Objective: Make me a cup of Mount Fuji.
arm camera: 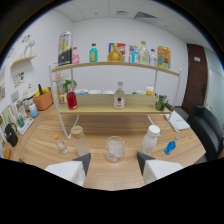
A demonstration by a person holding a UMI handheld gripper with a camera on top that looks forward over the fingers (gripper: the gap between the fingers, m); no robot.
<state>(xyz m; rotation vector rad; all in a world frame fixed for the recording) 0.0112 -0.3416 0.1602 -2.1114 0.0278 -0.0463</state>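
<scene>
So I'm basically at the starting line for this Mount Fuji drink. My gripper [112, 162] is hovering over the near edge of the table [100, 132] with its jaws wide apart and nothing in them. The glass [114, 148] sits just ahead of the fingers, roughly centred on the gap between them, standing upright on the wood. It looks like there's ice or something pale in it already, but I honestly can't tell for sure, and I don't see any coloured liquid in there. To one side of the glass is a clear bottle with a white cap [149, 139], and past that a small blue thing [170, 147] lying near the table's right edge. On the other side there's a jar with a cork lid [79, 140] and a tiny bottle with an orange cap [61, 145]. Further back is a two-level shelf [115, 108]: a red bottle [72, 99] and a clear bottle with a red label [119, 97] on the lower board, a row of colourful bottles on the top board. My read: nothing poured yet, no bottle picked up, so pretty much the whole job is still ahead, grabbing the ingredients and pouring into the glass.
</scene>
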